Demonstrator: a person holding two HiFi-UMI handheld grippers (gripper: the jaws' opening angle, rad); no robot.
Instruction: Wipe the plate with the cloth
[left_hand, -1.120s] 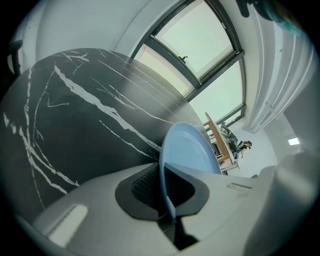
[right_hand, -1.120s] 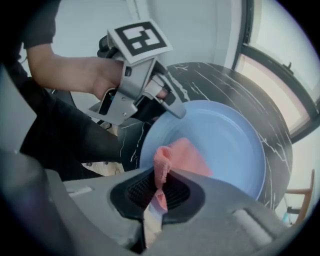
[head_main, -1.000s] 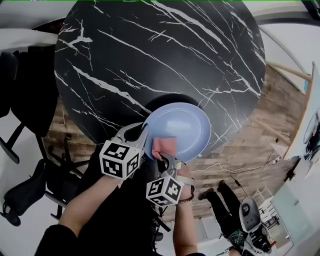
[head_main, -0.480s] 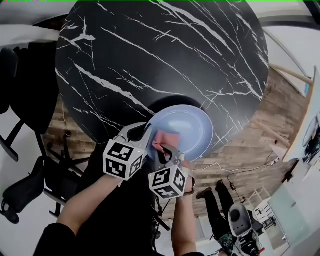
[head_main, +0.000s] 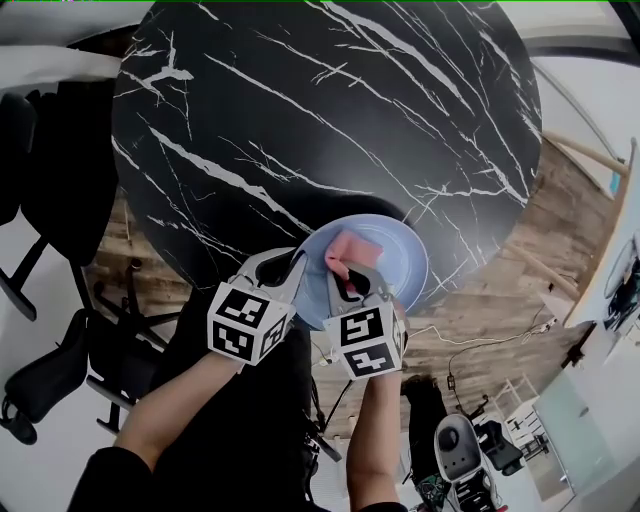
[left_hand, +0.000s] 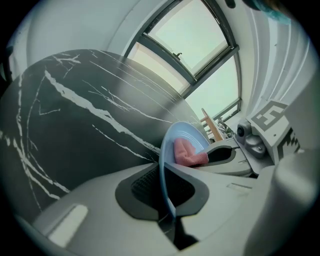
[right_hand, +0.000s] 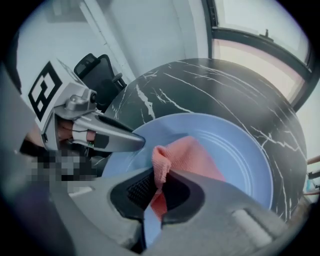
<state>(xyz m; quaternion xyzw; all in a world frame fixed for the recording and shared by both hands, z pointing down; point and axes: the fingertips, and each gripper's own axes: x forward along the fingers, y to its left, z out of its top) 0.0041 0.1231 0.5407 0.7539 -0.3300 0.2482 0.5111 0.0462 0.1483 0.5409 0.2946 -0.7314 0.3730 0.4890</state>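
Note:
A light blue plate (head_main: 398, 262) is held tilted over the near edge of the round black marble table (head_main: 300, 100). My left gripper (head_main: 300, 270) is shut on the plate's near-left rim; in the left gripper view the plate (left_hand: 194, 134) runs edge-on between the jaws of that gripper (left_hand: 168, 200). My right gripper (head_main: 352, 282) is shut on a pink cloth (head_main: 350, 250) and presses it onto the plate's face. In the right gripper view the cloth (right_hand: 189, 157) bunches at the right gripper (right_hand: 157, 200) and lies spread on the plate (right_hand: 240, 150), with the left gripper's finger (right_hand: 115, 137) on the rim.
Black chairs (head_main: 50, 190) stand left of the table. Wooden floor (head_main: 530, 250) with a cable runs along the right side, and a small white device (head_main: 455, 445) sits on the floor at the lower right. A large window (left_hand: 200, 45) lies beyond the table.
My right gripper has slid the cloth from the plate's near rim farther onto its face and has rolled. The left gripper and the plate have stayed put.

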